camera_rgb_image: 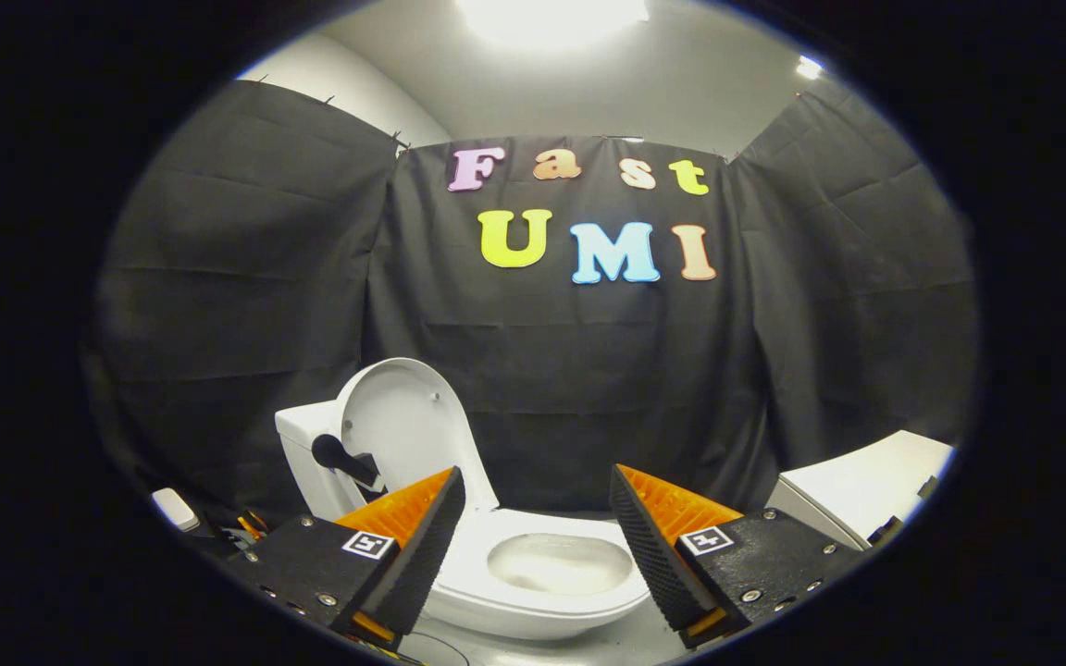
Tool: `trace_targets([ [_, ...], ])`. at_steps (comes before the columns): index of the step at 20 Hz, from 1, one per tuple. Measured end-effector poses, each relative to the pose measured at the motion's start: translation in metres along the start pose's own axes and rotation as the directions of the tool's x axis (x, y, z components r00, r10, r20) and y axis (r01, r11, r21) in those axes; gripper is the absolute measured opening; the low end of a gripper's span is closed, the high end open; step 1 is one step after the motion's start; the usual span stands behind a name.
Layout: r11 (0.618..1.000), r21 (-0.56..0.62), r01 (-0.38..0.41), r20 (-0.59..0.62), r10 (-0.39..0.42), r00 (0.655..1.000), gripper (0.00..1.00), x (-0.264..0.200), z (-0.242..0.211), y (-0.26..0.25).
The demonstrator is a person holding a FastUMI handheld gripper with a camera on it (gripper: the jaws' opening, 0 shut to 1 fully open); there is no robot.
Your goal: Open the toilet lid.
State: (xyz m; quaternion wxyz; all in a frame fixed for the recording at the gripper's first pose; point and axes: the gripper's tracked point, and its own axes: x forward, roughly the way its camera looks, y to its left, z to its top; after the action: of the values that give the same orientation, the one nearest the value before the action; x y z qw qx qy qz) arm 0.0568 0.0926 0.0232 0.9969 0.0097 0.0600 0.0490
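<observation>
A white toilet (533, 592) stands on the floor just ahead of my fingers. Its lid (408, 421) is raised upright and leans back against the white tank (302, 444). The seat and the bowl (556, 561) lie exposed between and beyond the two fingers. A black flush handle (339, 458) sticks out in front of the tank. My gripper (538, 495) is open, its orange and black fingers (417, 527) wide apart with nothing between them, held a little short of the bowl.
A white box-like object (866, 486) sits to the right of the toilet. A small white object (175, 509) and some orange and black items (251, 527) lie on the floor left of the tank. Black cloth walls close in behind.
</observation>
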Motion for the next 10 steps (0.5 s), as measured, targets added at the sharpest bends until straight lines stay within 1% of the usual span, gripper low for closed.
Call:
trace_targets([
  [5, 0.997, 0.034, 0.072, 0.077, -0.074, 0.994, 0.96, -0.036, 0.013, -0.035],
  [8, 0.993, 0.031, 0.11, 0.092, -0.113, 0.989, 0.96, -0.05, 0.012, -0.05],
  [10, 0.992, 0.016, 0.122, 0.089, -0.123, 0.988, 0.96, -0.058, 0.007, -0.053],
])
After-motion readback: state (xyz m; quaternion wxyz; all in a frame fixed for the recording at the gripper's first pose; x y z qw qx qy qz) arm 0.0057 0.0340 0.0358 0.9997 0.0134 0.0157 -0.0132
